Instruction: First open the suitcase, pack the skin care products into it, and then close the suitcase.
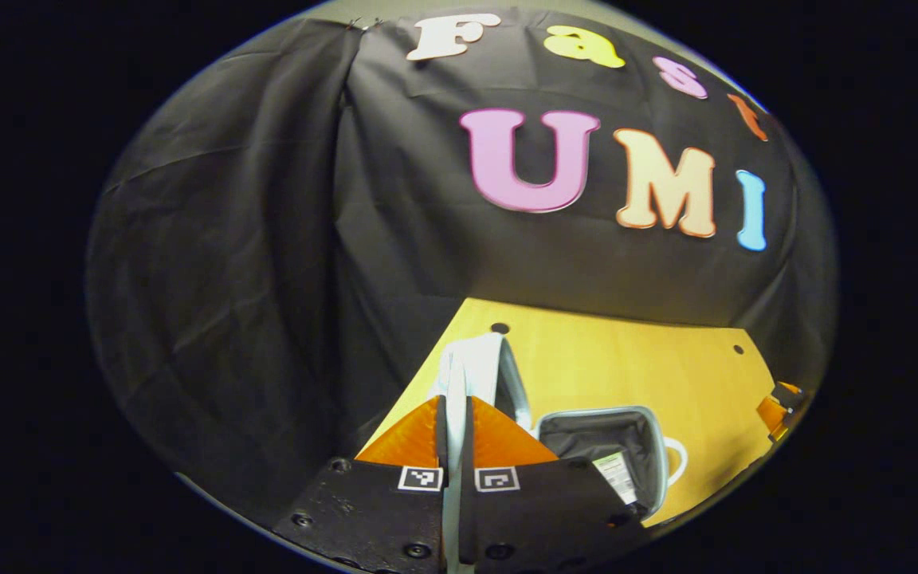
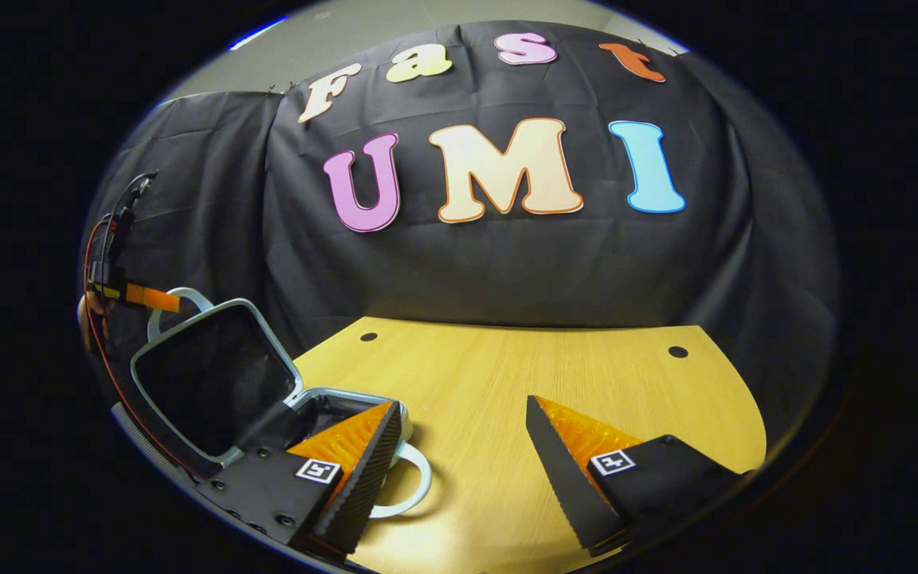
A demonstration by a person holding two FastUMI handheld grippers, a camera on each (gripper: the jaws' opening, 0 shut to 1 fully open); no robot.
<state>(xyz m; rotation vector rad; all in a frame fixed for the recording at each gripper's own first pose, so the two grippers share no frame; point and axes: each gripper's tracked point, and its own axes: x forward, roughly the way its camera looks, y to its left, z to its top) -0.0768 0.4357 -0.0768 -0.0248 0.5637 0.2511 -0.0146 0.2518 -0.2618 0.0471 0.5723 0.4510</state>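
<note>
The wooden surface is carrying the open suitcase; the left claw is pinching its raised lid. In the right gripper view, the right claw is gaping wide near the suitcase, probably waiting. Opening is under way; next calls for fetching products.

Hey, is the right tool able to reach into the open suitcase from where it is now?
Probably yes. The right tool is open beside the suitcase, and the left tool holds the lid up by its handle, so the compartment is uncovered.

Dim booth, overhead light, soft shadows; strong fisheye bending at edges; focus sharp.
</note>
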